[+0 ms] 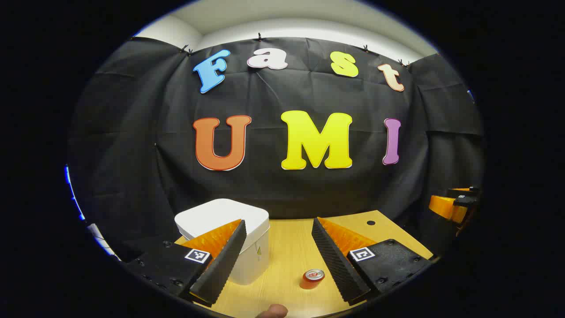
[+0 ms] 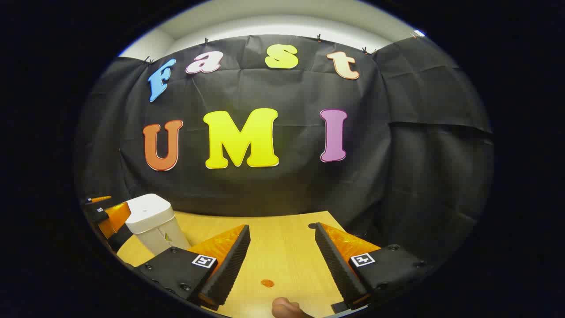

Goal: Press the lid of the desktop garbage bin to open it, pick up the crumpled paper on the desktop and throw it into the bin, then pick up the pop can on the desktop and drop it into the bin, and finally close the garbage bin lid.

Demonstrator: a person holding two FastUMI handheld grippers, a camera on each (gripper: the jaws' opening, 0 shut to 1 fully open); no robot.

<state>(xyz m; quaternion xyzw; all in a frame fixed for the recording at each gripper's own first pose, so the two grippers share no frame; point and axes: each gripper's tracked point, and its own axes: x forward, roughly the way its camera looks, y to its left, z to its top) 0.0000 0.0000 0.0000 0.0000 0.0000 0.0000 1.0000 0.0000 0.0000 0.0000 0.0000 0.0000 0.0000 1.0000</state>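
Observation:
A white desktop bin [image 1: 223,229] with its lid down stands on the wooden table, just behind my left gripper's left finger. The red pop can [image 1: 313,278] stands upright on the table, low between the fingers and close to the right one. My left gripper [image 1: 278,221] is open and holds nothing. In the right gripper view the bin [image 2: 152,216] sits at the far left, with the left gripper [image 2: 106,212] beside it. My right gripper [image 2: 282,226] is open above bare table, with nothing between its fingers.
The wooden table [image 1: 287,247] ends at the black cloth wall; a small round hole [image 1: 371,222] lies near its back edge. A small orange spot [image 2: 267,283] marks the table. The right gripper [image 1: 450,205] shows at the right edge. A fingertip [image 2: 284,307] peeks in below.

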